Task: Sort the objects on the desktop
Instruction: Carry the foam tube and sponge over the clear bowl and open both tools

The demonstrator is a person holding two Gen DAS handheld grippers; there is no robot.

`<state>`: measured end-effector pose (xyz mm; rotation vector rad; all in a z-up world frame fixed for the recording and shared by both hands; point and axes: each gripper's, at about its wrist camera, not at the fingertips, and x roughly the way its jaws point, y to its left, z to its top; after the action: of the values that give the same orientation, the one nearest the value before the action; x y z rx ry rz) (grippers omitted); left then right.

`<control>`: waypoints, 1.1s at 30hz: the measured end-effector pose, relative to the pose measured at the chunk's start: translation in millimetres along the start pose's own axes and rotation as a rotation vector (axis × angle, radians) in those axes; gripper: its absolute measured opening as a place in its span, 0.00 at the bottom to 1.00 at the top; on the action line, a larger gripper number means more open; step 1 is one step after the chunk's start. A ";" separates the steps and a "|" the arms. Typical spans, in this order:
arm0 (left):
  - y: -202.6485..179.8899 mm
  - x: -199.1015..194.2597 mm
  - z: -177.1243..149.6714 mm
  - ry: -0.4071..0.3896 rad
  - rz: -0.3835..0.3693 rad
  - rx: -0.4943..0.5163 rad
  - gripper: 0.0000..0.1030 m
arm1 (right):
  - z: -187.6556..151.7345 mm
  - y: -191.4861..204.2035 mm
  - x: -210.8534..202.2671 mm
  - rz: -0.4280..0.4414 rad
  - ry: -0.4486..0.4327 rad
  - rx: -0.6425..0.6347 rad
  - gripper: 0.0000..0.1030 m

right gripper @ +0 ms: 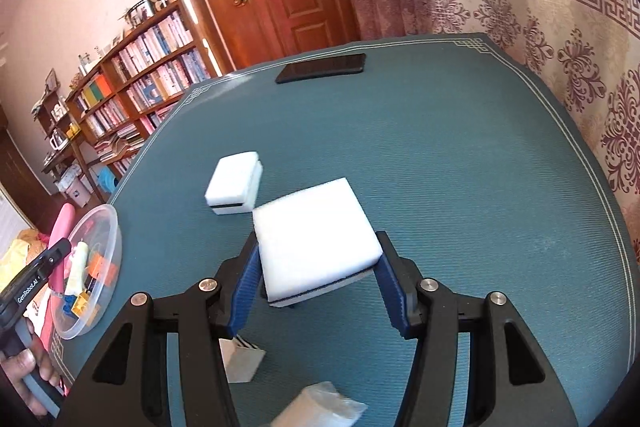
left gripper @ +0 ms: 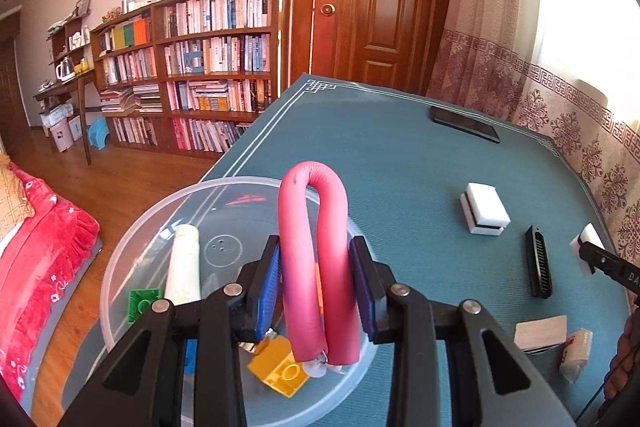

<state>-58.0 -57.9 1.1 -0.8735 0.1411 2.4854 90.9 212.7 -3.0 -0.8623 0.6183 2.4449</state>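
While the left gripper (left gripper: pixel 316 283) clamps a bent pink foam tube (left gripper: pixel 314 251) over the clear bowl (left gripper: pixel 132 251), its jaws pinch both legs of the tube. Bowl, left edge of the teal mat (left gripper: pixel 400 163), holds at least 1 green brick (left gripper: pixel 141 303), 1 cream tube (left gripper: pixel 184 263), 1 yellow brick (left gripper: pixel 280 367); orange and blue bits partly hidden, count unclear. Right of the bowl: 1 phone (left gripper: pixel 464 124) at the far edge, 1 loose white sponge (left gripper: pixel 485 207), 1 black comb (left gripper: pixel 538 261), 1 wood-topped block (left gripper: pixel 541 333), 1 wrapped packet (left gripper: pixel 576 353). Right gripper (right gripper: pixel 318 281) grips a second white sponge (right gripper: pixel 316 243) across its sides, just beside the loose one; lifted or resting, cannot tell. Total 2 sponges.
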 end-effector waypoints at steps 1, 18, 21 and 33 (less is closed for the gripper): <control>6.8 0.5 -0.3 -0.001 0.007 -0.008 0.37 | -1.0 7.1 1.1 0.009 0.004 -0.011 0.56; 72.1 12.1 -3.3 0.019 0.073 -0.076 0.37 | -8.6 104.8 32.4 0.116 0.071 -0.159 0.56; 80.8 12.5 -3.7 0.022 0.081 -0.086 0.37 | -10.3 119.6 37.3 0.132 0.081 -0.183 0.56; 100.5 17.8 -4.9 0.043 0.087 -0.097 0.37 | -12.9 178.6 57.5 0.208 0.119 -0.277 0.57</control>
<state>-116.2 -139.1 -20.2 -0.9805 0.0756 2.5733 -43.4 81.0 -5.1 -1.1082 0.4342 2.7266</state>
